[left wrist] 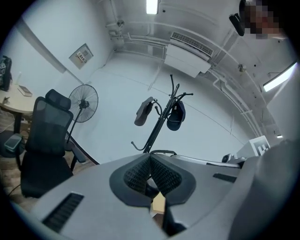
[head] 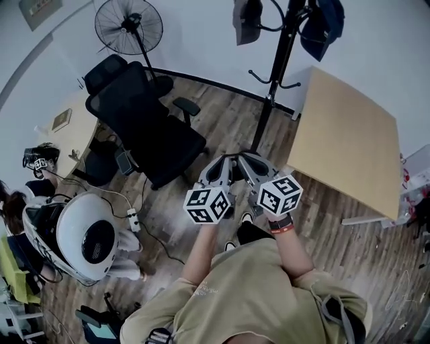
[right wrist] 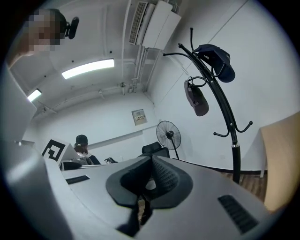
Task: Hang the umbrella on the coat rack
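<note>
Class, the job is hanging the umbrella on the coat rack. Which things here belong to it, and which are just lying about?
Job: coat rack; grey folded umbrella, apparently, hanging on it; left hand-held gripper and right hand-held gripper, both shut, empty.
Lying about: office chair; fan; table; dark cap.

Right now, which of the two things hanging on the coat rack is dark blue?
The cap, on an upper hook of the coat rack. The other, a grey thing, is narrower and hangs lower in the right gripper view.
</note>
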### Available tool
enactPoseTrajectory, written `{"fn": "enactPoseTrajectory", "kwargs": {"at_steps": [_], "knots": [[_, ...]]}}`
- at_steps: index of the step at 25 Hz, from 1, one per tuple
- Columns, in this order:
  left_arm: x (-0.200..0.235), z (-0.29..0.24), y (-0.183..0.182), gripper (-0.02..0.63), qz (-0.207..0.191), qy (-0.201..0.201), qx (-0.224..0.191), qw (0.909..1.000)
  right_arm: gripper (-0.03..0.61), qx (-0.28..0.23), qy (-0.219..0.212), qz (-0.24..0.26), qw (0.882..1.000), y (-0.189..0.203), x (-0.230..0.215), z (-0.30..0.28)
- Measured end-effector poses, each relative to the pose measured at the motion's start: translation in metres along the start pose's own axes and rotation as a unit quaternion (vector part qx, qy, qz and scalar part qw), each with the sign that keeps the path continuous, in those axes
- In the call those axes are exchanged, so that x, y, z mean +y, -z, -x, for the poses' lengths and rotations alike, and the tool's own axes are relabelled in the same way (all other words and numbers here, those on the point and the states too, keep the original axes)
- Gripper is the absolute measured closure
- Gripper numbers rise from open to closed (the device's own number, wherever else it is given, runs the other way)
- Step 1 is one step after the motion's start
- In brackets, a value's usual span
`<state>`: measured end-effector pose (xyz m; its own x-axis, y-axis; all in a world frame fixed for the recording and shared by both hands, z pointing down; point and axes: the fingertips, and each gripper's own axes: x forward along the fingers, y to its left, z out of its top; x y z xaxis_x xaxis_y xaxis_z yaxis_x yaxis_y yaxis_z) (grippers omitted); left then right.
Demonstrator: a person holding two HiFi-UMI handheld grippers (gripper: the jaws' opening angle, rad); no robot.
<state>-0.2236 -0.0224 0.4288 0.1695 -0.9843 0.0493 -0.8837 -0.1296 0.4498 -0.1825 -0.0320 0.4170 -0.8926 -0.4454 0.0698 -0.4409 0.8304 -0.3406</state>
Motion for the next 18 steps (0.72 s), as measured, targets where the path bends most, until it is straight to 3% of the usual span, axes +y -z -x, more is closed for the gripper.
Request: {"fn": "enactPoseTrajectory", "kwargs": {"at_steps": [8, 18], "knots": [[-0.026, -0.087, 0.004, 0.591, -0.028, 0.06, 0.029, 0.9974, 0.56, -0.044, 0.049, -0.021, 0.998, -0.028, -0.081, 0.0], [-0.05, -0.196, 0.028, 0.591, -0.049, 0.091, 0.071, 0.9921, 0.56, -0.062, 0.102, -0.042, 0.992, -0.051, -0.193, -0.004]]}}
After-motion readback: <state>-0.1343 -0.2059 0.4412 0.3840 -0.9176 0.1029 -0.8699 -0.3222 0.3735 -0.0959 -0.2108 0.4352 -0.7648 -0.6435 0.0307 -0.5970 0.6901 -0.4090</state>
